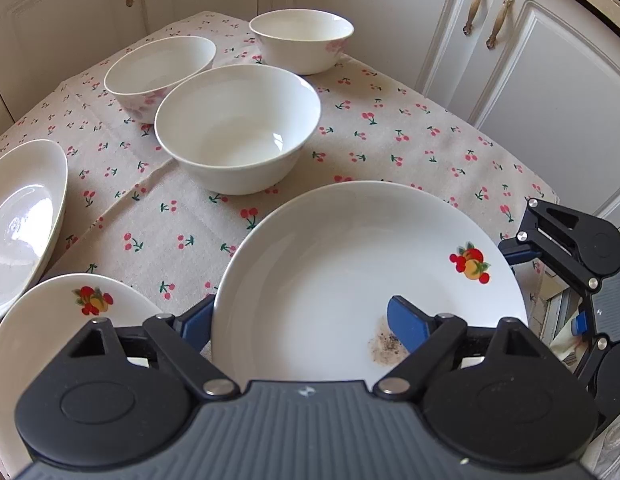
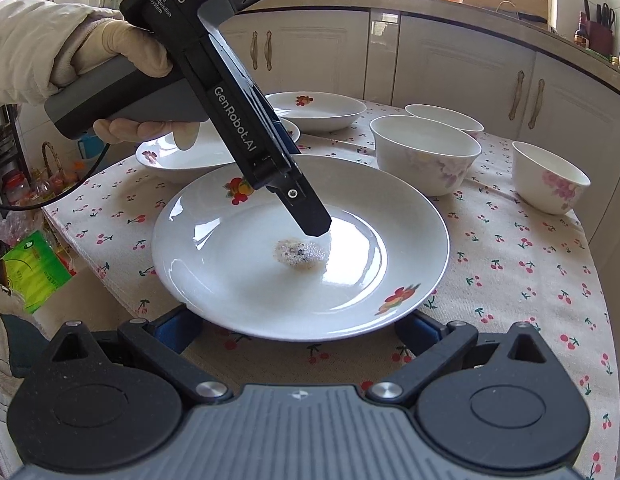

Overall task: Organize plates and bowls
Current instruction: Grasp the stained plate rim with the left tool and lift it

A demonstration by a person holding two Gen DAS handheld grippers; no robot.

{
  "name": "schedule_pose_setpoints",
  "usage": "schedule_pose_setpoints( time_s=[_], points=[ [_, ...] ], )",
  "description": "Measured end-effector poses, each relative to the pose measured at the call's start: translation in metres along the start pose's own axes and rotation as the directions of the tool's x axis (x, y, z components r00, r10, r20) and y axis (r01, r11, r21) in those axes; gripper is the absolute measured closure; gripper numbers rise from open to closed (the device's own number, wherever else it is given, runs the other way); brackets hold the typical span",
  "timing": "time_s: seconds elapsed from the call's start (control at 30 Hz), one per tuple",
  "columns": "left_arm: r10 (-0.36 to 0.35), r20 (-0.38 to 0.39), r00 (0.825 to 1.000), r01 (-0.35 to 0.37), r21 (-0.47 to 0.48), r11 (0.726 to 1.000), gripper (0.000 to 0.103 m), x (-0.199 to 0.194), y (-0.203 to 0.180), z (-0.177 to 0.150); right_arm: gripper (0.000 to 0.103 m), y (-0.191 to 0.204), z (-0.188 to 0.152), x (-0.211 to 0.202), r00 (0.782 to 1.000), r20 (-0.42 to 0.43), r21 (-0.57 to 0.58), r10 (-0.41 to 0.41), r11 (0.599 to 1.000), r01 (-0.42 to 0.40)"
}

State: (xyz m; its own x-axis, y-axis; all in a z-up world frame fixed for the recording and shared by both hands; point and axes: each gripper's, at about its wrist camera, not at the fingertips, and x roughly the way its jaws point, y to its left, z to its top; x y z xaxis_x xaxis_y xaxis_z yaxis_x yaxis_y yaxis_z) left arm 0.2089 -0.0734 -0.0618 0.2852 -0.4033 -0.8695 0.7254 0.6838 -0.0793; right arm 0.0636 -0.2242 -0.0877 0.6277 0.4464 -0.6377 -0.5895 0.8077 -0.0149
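Left tongs [image 1: 302, 320] straddle the plate [image 1: 349, 248] rim, not yet pinching; right tongs [image 2: 298, 328] stand wide. Glazed china (slippery, breakable) wants a firm rim grip.

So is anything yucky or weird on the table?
Yes. The big plate has a crusty, speckled brownish smear in its middle, right by the left gripper. The other plates and bowls look clean.
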Motion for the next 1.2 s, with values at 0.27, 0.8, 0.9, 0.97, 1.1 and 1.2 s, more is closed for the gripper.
schedule_pose_setpoints(
  time_s=[0.27, 0.8, 0.9, 0.97, 1.1, 1.2],
  points=[
    [-0.029, -0.001, 1.000, 0.029, 0.017, 0.999, 0.017, 0.004, -0.003, 0.005, 0.000, -0.008, -0.002, -0.006, 1.000, -0.016, -0.017, -0.011, 1.000, 0.011],
    [-0.081, -0.043, 0.996, 0.081, -0.003, 0.997, 0.018, 0.011, 0.002, 0.009, 0.000, -0.007, 0.000, -0.006, 0.999, -0.026, -0.020, -0.021, 1.000, 0.021],
    [-0.082, -0.031, 0.996, 0.082, -0.007, 0.997, 0.018, 0.008, 0.002, 0.009, 0.000, -0.007, 0.001, -0.007, 0.999, -0.028, -0.024, -0.023, 0.999, 0.023],
    [-0.083, -0.027, 0.996, 0.083, -0.007, 0.997, 0.018, 0.006, 0.003, 0.009, 0.000, -0.007, 0.003, -0.008, 0.999, -0.029, -0.028, -0.025, 0.999, 0.024],
    [-0.082, -0.015, 0.997, 0.081, -0.015, 0.997, 0.018, -0.001, 0.004, 0.009, 0.000, -0.008, 0.008, -0.011, 0.999, -0.031, -0.037, -0.020, 0.999, 0.019],
    [-0.074, -0.001, 0.997, 0.074, -0.025, 0.997, 0.018, -0.008, 0.006, 0.007, 0.000, -0.008, 0.014, -0.013, 1.000, -0.028, -0.046, -0.010, 0.999, 0.009]
  ],
)
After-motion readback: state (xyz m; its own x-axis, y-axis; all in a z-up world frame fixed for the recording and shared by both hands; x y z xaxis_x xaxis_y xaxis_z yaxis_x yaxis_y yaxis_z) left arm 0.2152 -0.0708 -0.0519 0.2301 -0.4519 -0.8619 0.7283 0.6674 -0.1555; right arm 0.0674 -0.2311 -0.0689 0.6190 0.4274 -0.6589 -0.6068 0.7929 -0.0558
